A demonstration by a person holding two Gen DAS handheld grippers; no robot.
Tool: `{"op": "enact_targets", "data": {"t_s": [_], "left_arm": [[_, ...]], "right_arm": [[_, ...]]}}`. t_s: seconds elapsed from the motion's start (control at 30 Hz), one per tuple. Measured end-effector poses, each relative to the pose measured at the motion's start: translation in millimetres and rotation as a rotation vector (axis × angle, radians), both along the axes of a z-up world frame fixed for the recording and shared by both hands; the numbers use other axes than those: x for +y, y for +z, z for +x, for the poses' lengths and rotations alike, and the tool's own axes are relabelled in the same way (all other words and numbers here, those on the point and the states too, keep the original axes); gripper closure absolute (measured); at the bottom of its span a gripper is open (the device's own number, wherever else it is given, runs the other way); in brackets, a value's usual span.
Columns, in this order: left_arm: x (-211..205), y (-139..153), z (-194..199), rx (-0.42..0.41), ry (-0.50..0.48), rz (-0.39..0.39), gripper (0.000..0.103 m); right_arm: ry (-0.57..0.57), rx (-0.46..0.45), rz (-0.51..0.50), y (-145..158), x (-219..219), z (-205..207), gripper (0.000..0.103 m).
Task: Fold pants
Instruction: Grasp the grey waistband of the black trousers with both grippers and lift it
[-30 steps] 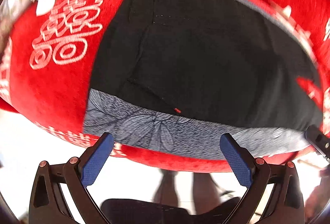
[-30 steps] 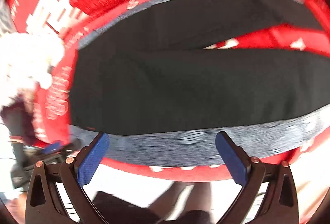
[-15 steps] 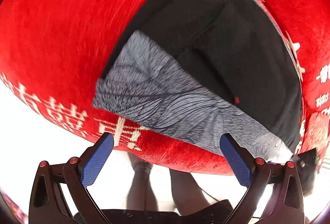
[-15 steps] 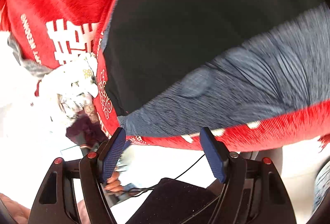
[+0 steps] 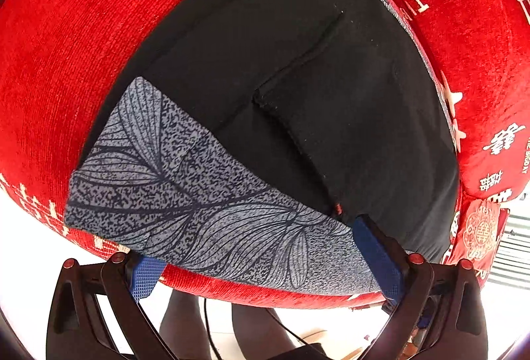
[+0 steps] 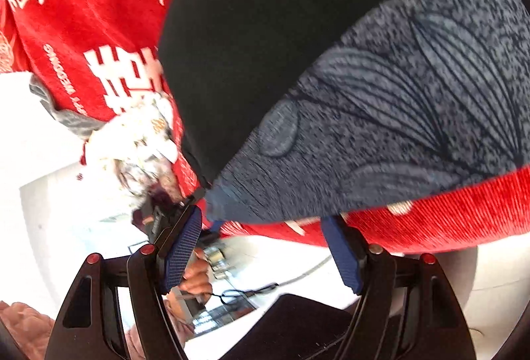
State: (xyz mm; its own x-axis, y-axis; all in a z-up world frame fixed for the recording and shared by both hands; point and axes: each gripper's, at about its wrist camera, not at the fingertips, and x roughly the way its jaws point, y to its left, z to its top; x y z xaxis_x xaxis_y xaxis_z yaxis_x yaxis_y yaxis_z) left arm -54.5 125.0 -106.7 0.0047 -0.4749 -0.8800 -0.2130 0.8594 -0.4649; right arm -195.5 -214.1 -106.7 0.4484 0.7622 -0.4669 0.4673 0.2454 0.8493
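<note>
Black fabric with a grey leaf-print band marks the pants [image 5: 298,101], spread flat on a red cloth [image 5: 66,61] with white lettering that covers the worktop, the printed band along the near edge. The left hand-held gripper [image 5: 265,257] straddles that band, one blue pad [image 5: 377,257] lying on top of the print at the right and the other tucked just under the edge at the left; its jaws have just been closing but stand wide, not yet pinching. The right hand-held gripper [image 6: 261,244] sits at the band's other near corner, jaws parted with the corner of the fabric between them and no clear pinch visible, after closing partway. Judged from this, the step is taking hold of the near band at both ends; done well, each pad slides under the full thickness before clamping, so all layers lift together. In the left wrist view the garment's long axis runs from lower left to upper right, the band following the worktop's near edge
</note>
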Motion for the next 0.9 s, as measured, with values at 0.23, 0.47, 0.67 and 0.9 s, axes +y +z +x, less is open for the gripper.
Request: {"op": "enact_targets", "data": {"t_s": [0.23, 0.47, 0.67, 0.9], "left_arm": [[8.9, -3.9, 3.7, 0.04, 0.05, -0.013, 0.043], [8.9, 30.1, 18.3, -0.034, -0.005, -0.069, 0.084], [-7.0, 92.8, 54.7, -0.178, -0.031, -0.082, 0.084], [-49.1, 111.8, 153.1, -0.318, -0.018, -0.011, 0.07]], "right_arm": [[-0.08, -0.019, 0.103, -12.2, 11.4, 1.8, 0.028], [-0.122, -0.044, 0.097, 9.8, 10.5, 8.7, 0.093], [-0.013, -0.157, -0.004, 76.5, -6.7, 52.1, 0.093], [0.087, -0.231, -0.073, 110.5, -45.1, 153.9, 0.093]]}}
